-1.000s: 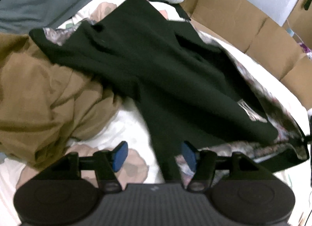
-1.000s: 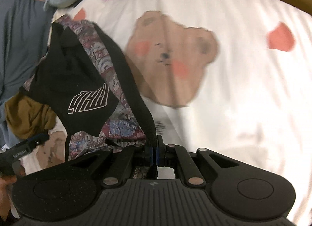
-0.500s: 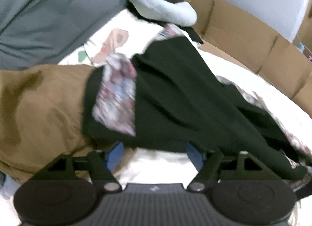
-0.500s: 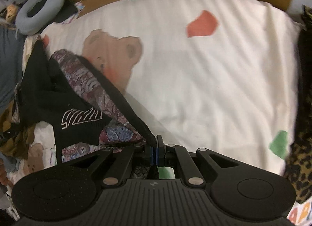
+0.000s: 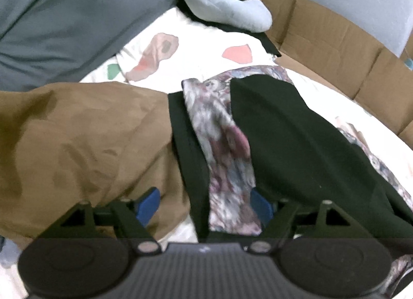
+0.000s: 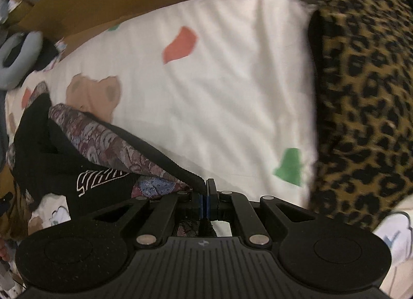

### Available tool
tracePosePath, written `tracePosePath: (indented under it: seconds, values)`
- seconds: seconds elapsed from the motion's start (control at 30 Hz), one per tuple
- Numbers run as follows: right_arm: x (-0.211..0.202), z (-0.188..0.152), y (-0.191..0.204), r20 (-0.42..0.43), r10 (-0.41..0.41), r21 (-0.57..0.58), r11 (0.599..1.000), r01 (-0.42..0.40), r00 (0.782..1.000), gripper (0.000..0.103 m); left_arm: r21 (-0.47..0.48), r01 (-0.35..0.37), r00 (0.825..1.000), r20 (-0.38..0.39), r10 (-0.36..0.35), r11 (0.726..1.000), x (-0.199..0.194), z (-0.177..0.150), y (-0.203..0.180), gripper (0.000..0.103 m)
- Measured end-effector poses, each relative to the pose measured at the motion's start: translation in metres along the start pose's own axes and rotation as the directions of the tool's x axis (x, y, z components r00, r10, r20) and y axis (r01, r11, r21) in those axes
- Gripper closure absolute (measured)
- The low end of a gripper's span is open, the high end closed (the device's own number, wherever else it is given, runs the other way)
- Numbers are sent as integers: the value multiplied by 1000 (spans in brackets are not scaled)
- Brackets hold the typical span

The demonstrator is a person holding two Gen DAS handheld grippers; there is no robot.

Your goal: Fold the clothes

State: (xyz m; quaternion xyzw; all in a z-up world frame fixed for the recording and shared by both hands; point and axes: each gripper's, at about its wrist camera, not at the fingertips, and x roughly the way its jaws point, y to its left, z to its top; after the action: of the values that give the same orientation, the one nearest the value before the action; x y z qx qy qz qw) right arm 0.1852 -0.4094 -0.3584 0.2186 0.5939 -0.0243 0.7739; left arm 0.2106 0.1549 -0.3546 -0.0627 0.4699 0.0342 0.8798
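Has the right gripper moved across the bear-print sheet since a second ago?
Yes. The right gripper dragged the black patterned garment away from the bear print, toward the leopard-print fabric.

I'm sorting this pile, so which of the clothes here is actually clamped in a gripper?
The black garment with the patterned lining: the right gripper is shut on its edge. The brown garment and the leopard-print one lie ungripped.
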Motion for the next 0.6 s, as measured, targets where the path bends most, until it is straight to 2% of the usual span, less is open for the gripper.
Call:
tracePosePath:
  seconds: [0.3,0.43,0.6]
  values:
    - [-10,-22,-32,-6,-34,54,998,34,999,103,-9,50,999,-8,-50,999,28,-5,-13,21]
    - [-19,-32,-50,-6,-52,85,995,52,999,103,-41,71,997,-29,-72,997,37,-8,-16,21]
    - [-26,-44,-72,-4,-82,137,987,82,997,103,-47,129,991,-22,-130,991,49,-7,-23,20]
